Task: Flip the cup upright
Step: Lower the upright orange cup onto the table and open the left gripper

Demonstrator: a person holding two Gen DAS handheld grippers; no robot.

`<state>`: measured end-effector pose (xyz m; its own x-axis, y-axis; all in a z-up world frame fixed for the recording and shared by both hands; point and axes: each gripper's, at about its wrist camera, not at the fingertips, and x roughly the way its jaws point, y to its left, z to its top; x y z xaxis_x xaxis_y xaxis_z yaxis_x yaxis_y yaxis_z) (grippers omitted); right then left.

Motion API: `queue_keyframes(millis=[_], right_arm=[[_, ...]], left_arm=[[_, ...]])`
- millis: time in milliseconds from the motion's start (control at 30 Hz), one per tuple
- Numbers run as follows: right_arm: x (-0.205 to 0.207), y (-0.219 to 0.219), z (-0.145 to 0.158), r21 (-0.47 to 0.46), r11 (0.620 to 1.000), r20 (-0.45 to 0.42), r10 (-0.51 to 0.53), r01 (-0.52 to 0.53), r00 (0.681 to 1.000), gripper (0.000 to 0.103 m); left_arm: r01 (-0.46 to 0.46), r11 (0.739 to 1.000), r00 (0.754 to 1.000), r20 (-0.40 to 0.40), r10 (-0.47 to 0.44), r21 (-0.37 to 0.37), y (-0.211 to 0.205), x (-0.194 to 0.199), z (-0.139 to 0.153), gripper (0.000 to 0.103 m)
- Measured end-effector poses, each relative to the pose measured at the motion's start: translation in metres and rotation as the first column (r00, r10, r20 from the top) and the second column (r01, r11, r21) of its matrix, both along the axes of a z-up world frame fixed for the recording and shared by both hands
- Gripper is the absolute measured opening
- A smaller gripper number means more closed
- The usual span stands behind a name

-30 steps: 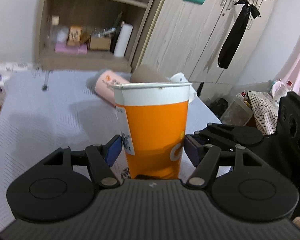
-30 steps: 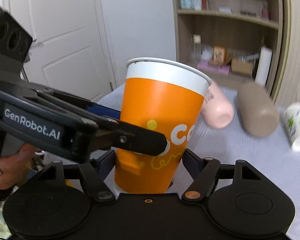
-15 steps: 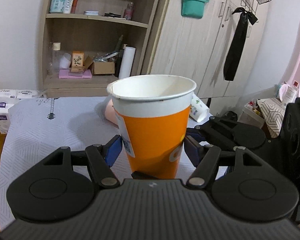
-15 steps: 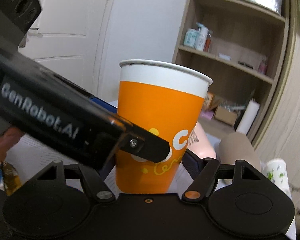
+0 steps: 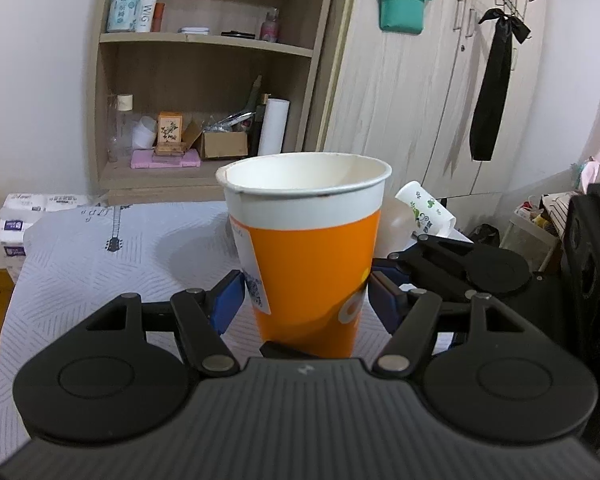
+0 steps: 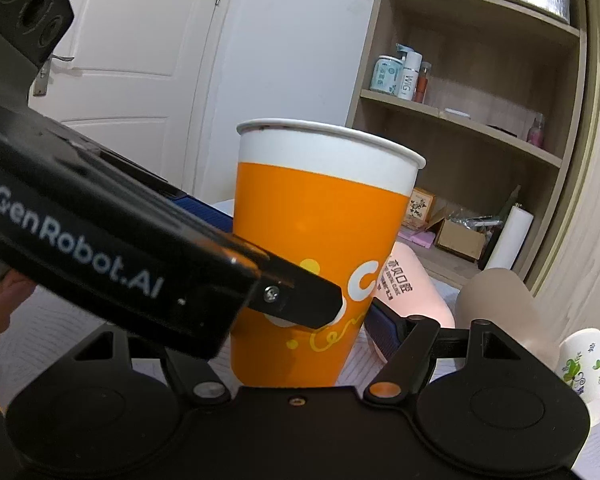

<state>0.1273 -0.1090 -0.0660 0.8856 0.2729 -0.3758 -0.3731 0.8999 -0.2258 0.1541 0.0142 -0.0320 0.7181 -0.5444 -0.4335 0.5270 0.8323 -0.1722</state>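
Observation:
An orange paper cup with a white rim [image 5: 312, 260] stands upright, mouth up, between the jaws of both grippers. My left gripper [image 5: 306, 300] has its blue pads against the cup's lower sides. My right gripper [image 6: 300, 320] also closes on the same cup [image 6: 320, 248]; its left finger is hidden behind the left gripper's black body, which crosses that view. Whether the cup's base touches the table is hidden.
A pink cup [image 6: 412, 288], a brown cup [image 6: 500, 308] and a white floral cup [image 5: 424, 212] lie on their sides on the grey patterned tablecloth [image 5: 92, 256]. A wooden shelf unit [image 5: 204, 80] and a wardrobe [image 5: 420, 80] stand behind. A white door [image 6: 120, 60] stands at the left.
Both grippers have tilted their views upward with the cup held between them; the cup's open mouth now shows from above in the left wrist view.

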Motion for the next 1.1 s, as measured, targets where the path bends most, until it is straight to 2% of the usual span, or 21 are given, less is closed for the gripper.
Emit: queue_keyframes(millis=[200,367,500,600,767,900,1100], right_arm=[[0.003,-0.012,0.001,0.063,0.998,-0.053,-0.007,0.01,0.999,0.077],[-0.003,-0.012,-0.004,0.041,0.999,-0.042,-0.009,0.011,0.999,0.077],[-0.007,-0.009,-0.009,0.025,1.0,-0.043,-0.007,0.008,0.999,0.077],[-0.01,-0.009,-0.01,0.015,1.0,-0.036,-0.012,0.012,0.999,0.077],[-0.014,-0.013,-0.009,0.017,0.999,-0.053,-0.034,0.035,0.998,0.083],[-0.029,-0.02,-0.011,0.059,0.996,-0.074,-0.064,0.069,0.995,0.084],[-0.062,-0.023,-0.005,0.071,0.991,-0.057,-0.111,0.115,0.992,0.084]], left_arm=[[0.036,0.999,0.999,-0.008,-0.036,-0.005,-0.007,-0.007,0.003,0.066],[0.022,1.0,1.0,-0.011,-0.022,0.007,-0.011,-0.015,0.002,0.066],[-0.01,0.998,0.998,-0.061,0.007,-0.056,-0.006,-0.018,-0.003,0.066],[-0.036,0.997,0.997,-0.068,0.031,-0.07,-0.005,-0.02,-0.006,0.067],[-0.031,0.998,0.995,-0.098,0.025,-0.059,-0.004,-0.025,-0.003,0.071],[-0.053,0.997,0.994,-0.095,0.048,-0.049,-0.005,-0.041,0.003,0.074],[-0.095,0.995,0.995,-0.041,0.094,-0.02,-0.006,-0.078,0.02,0.076]])
